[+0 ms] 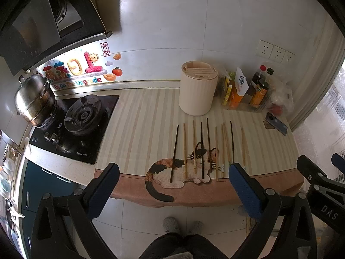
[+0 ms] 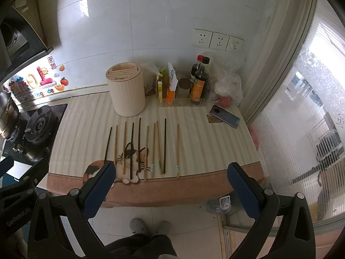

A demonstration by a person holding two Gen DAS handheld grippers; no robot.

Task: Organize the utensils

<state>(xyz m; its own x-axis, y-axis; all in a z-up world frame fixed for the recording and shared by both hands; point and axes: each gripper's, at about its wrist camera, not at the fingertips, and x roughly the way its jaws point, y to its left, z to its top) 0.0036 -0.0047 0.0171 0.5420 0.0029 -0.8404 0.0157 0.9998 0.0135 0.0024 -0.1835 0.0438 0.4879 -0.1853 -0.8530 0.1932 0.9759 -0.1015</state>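
Several chopsticks, some dark [image 1: 174,153] and some light wood [image 1: 184,150], lie side by side on the striped cat mat [image 1: 140,129]; they also show in the right wrist view [image 2: 165,145]. A cream slotted utensil holder [image 1: 197,88] stands behind them, also seen in the right wrist view [image 2: 127,90]. My left gripper [image 1: 172,177] is open and empty, held above the counter's front edge. My right gripper [image 2: 170,177] is open and empty, beside the left one.
A gas stove [image 1: 82,116] with a steel pot [image 1: 34,99] sits at the left. A clear tray of sauce bottles [image 2: 198,82], a plastic bag [image 2: 226,86] and a phone [image 2: 224,119] stand at the back right. Wall sockets [image 2: 215,40] are above them.
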